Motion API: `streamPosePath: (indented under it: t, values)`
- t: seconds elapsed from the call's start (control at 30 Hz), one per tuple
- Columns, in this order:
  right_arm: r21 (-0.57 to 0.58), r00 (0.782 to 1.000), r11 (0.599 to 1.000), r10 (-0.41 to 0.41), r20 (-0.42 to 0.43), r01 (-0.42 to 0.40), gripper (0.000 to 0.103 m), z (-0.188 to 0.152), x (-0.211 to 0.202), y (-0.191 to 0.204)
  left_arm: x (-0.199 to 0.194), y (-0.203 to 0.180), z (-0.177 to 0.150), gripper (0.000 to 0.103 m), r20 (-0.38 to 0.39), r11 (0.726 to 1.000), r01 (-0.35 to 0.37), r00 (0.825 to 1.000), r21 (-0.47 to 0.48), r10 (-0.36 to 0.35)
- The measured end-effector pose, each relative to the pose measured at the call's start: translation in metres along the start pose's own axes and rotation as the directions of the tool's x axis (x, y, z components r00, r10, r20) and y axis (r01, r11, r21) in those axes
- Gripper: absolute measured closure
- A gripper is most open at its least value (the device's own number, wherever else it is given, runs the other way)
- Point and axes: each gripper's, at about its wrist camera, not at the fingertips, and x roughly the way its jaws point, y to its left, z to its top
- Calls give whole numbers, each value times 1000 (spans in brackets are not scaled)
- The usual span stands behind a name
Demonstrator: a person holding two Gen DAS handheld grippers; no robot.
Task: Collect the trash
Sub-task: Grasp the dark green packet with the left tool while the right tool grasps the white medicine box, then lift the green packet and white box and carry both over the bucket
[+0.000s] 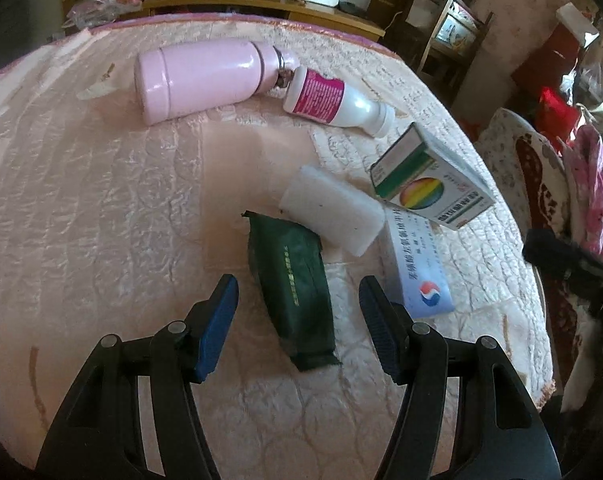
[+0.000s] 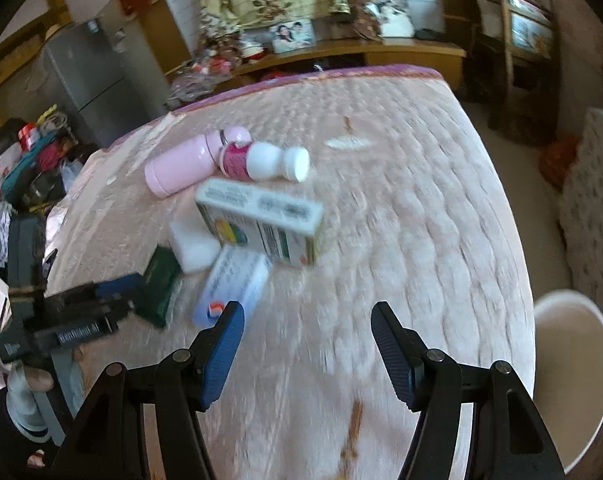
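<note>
A dark green packet lies on the pink quilted bed. My left gripper is open, its blue fingers on either side of the packet's near half. Beyond it lie a white foam block, a blue-white flat box, a green-white medicine box, a white bottle with pink label and a pink flask. My right gripper is open and empty above bare quilt, right of the blue-white box. The green packet and left gripper show at left.
A white bucket stands on the floor beside the bed's right edge. A padded chair is beyond it. A wooden shelf with photos and clutter runs behind the bed. Clothes pile and a grey fridge stand at left.
</note>
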Motion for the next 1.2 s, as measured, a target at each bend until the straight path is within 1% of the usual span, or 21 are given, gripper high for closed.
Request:
streamPosePath:
  t: [0.07,0.17,0.23,0.33,0.5,0.57,0.63,0.67,0.7,0.73,0.77,0.83,0.87,0.9,0.93,1.03,1.13,1.2]
  values:
    - [-39,1000,999,5,5,-4,34,12,6,2,8,1,3,42,-19,1000,8,1000,-10,-8]
    - [-115,1000,993,14,8,-13,34,27,17,9,11,0,7,42,-12,1000,8,1000,3,-8]
    - [-170,1000,985,15,5,-14,34,35,24,14,13,1,9,42,-22,1000,13,1000,10,-13]
    - [-256,1000,967,-1,-14,-3,34,46,37,20,14,2,12,42,-33,1000,19,999,13,-19]
    - [-335,997,941,19,-77,-44,33,56,57,25,15,1,13,42,-45,999,22,999,27,-20]
    - [-335,994,940,30,-103,-63,33,54,64,27,16,0,14,42,-44,999,23,999,33,-21]
    - [-331,994,942,25,-111,-61,41,49,67,28,17,-2,14,42,-40,999,22,999,40,-20]
    - [-327,993,943,32,-116,-69,56,46,67,29,17,-3,14,42,-39,999,22,999,42,-20]
    - [-319,992,944,43,-122,-80,66,44,68,30,17,-4,14,42,-37,999,24,999,43,-23]
    - [-308,991,948,49,-124,-86,69,41,67,30,18,-5,13,42,-35,999,31,999,44,-30]
    - [-296,992,952,50,-118,-83,71,37,64,32,17,-5,13,42,-32,998,35,999,45,-34]
    - [-266,994,961,57,-92,-80,71,30,54,32,17,-4,12,45,-23,999,35,999,42,-34]
    - [-239,995,968,56,-82,-74,72,26,47,31,17,-4,11,53,-16,999,30,999,38,-30]
    - [-217,996,974,49,-78,-65,72,22,43,30,16,-3,11,64,-12,999,19,1000,36,-18]
    - [-186,996,981,37,-78,-51,72,17,38,27,15,-1,10,67,-14,999,9,1000,32,-8]
    - [-140,997,990,6,-83,-18,72,6,26,21,12,3,7,69,-26,999,40,999,14,-40]
    - [-142,993,989,-50,-111,34,72,-9,21,21,8,2,2,73,-27,999,43,999,25,-43]
    - [-140,991,990,-55,-125,37,72,-16,19,20,4,0,-2,76,-31,998,51,998,31,-50]
